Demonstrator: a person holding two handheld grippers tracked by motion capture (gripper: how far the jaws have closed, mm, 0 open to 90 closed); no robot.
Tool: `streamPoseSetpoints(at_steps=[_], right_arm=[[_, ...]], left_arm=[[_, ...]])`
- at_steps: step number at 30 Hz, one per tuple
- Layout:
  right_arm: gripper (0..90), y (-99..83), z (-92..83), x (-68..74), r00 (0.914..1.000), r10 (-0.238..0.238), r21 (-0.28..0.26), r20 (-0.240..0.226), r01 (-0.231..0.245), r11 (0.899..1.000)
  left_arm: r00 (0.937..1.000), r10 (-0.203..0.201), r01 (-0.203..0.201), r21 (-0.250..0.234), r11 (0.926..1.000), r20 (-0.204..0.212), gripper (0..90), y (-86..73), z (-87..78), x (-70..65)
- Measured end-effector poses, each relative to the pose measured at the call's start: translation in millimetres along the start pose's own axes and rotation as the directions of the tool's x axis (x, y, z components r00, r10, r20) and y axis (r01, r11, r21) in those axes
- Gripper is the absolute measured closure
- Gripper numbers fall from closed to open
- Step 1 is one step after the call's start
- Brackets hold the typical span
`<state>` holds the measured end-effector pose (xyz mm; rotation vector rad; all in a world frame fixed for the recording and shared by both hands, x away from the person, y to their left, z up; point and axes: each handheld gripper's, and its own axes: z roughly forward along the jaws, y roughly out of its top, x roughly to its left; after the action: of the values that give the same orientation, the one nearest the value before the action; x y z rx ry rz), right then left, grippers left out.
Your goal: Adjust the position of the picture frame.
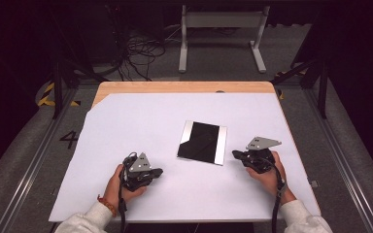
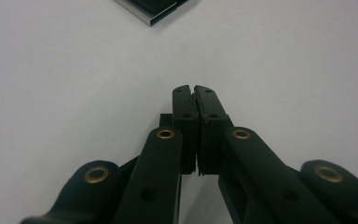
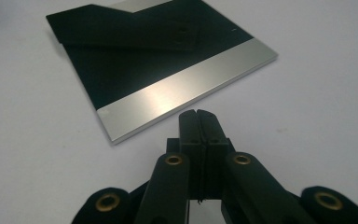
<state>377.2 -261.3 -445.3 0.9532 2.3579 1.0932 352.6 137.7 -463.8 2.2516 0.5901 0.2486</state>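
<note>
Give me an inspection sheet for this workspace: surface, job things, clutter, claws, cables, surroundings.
Surface: white sheet over a wooden table; the wood shows along the far edge.
Job things: flat black plate with silver strips on two sides, lying flat mid-table between the claws, untouched.
Clutter: nothing seen on the sheet.
Claws: left claw shut, nothing between the jaws, held short of the plate; right claw shut, empty, tips near the plate's silver edge, apart from it.
Cables: one trails from each claw back past the wrists; a loose tangle lies on the floor beyond the table.
Surroundings: white frame on the floor, dark room, floor rails at both sides.
</note>
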Motion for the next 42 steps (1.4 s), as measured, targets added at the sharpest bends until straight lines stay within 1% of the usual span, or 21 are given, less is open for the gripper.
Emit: streamPoseSetpoints(at_steps=[1, 2, 3, 4, 6, 8, 12, 15, 21, 23, 25, 28, 30, 31, 34, 35, 37, 38, 39, 41, 42], right_arm=[[90.0, 0.0, 0.0, 0.0, 1.0000, 0.000, 0.000, 0.000, 0.000, 1.000], [90.0, 0.1, 3.6, 5.9, 0.9998, -0.015, 0.014, -0.012, 0.015, 1.000], [90.0, -0.1, 4.7, 8.0, 0.9998, -0.017, 0.016, -0.012, 0.017, 1.000], [90.0, -0.1, 4.7, 8.0, 0.9998, -0.017, 0.016, -0.012, 0.017, 1.000], [90.0, -2.8, 8.6, 14.9, 0.9997, -0.016, 0.030, -0.017, 0.017, 0.999], [90.0, -4.1, 10.6, 17.8, 0.9997, -0.011, 0.039, -0.020, 0.011, 0.999], [90.0, -3.6, 12.5, 20.7, 0.9997, -0.014, 0.042, -0.021, 0.014, 0.999], [90.0, -3.7, 13.1, 22.1, 0.9998, -0.011, 0.041, -0.018, 0.012, 0.999], [90.0, -3.2, 14.0, 22.8, 0.9998, -0.013, 0.040, -0.013, 0.014, 0.999], [90.0, -2.4, 14.8, 22.2, 0.9999, -0.009, 0.041, -0.010, 0.009, 0.999], [90.0, -1.2, 16.1, 21.3, 1.0000, -0.008, 0.043, -0.001, 0.008, 0.999], [90.0, 1.3, 18.5, 17.6, 0.9998, 0.000, 0.042, 0.018, 0.000, 0.999], [90.0, 3.9, 20.5, 11.9, 0.9991, 0.021, 0.036, 0.037, -0.023, 0.999], [90.0, 5.2, 21.4, 9.3, 0.9985, 0.032, 0.033, 0.044, -0.034, 0.999], [90.0, 9.7, 24.9, 2.5, 0.9957, 0.068, 0.032, 0.063, -0.070, 0.997], [90.0, 10.6, 26.2, 1.0, 0.9949, 0.075, 0.033, 0.069, -0.077, 0.997], [90.0, 11.2, 27.9, -0.3, 0.9941, 0.079, 0.034, 0.075, -0.081, 0.996], [90.0, 12.8, 31.4, -3.9, 0.9924, 0.101, 0.034, 0.070, -0.104, 0.994], [90.0, 12.8, 31.4, -3.9, 0.9924, 0.101, 0.034, 0.070, -0.104, 0.994], [90.0, 15.0, 34.3, -6.3, 0.9908, 0.112, 0.036, 0.076, -0.115, 0.993], [90.0, 17.5, 38.0, -9.2, 0.9883, 0.126, 0.041, 0.086, -0.129, 0.991]], left_arm=[[1.0000, 0.005, -0.005, 0.000, 1.0000, -0.001, 88.1, 1.7, 2.4, 0.0], [1.0000, 0.004, -0.004, 0.000, 1.0000, 0.001, 87.6, 4.2, 6.4, -0.3], [1.0000, -0.001, 0.001, -0.003, 1.0000, 0.004, 87.6, 5.8, 9.2, -0.6], [1.0000, -0.001, 0.001, -0.003, 1.0000, 0.004, 87.7, 5.8, 9.2, -0.6], [1.0000, 0.003, -0.003, -0.006, 1.0000, 0.001, 87.6, 9.6, 13.9, 0.0], [1.0000, 0.000, 0.000, -0.014, 0.9999, -0.004, 87.5, 12.4, 16.1, 1.1], [1.0000, -0.001, 0.001, -0.021, 0.9998, 0.000, 87.4, 16.4, 19.4, 2.9], [0.9999, 0.012, -0.012, -0.015, 0.9998, -0.011, 87.4, 19.2, 22.9, 4.9], [0.9997, -0.013, 0.012, -0.023, 0.9997, -0.022, 87.8, 25.9, 27.7, 15.2], [0.9996, -0.022, 0.022, -0.031, 0.9993, -0.020, 87.9, 29.3, 31.1, 18.5], [0.9993, -0.029, 0.029, -0.022, 0.9993, -0.024, 88.0, 33.2, 35.5, 21.4], [0.9987, -0.046, 0.045, -0.026, 0.9986, -0.023, 87.9, 38.4, 42.7, 25.8], [0.9987, -0.036, 0.036, -0.008, 0.9993, -0.035, 87.9, 41.4, 46.5, 27.3], [0.9987, -0.029, 0.029, -0.010, 0.9995, -0.041, 87.9, 42.6, 47.2, 28.8], [0.9975, -0.049, 0.048, -0.015, 0.9987, -0.050, 87.8, 45.6, 45.7, 36.4], [0.9972, -0.048, 0.048, -0.012, 0.9988, -0.058, 87.7, 46.0, 46.1, 38.3], [0.9969, -0.053, 0.053, -0.006, 0.9986, -0.058, 87.6, 45.9, 47.4, 40.3], [0.9971, -0.058, 0.058, 0.001, 0.9983, -0.048, 87.6, 45.6, 49.8, 42.7], [0.9971, -0.058, 0.058, 0.001, 0.9983, -0.048, 87.6, 45.6, 49.8, 42.7], [0.9970, -0.069, 0.069, 0.004, 0.9976, -0.034, 87.2, 46.8, 50.5, 44.9], [0.9970, -0.074, 0.074, 0.010, 0.9972, -0.021, 86.6, 48.7, 51.6, 46.7]])
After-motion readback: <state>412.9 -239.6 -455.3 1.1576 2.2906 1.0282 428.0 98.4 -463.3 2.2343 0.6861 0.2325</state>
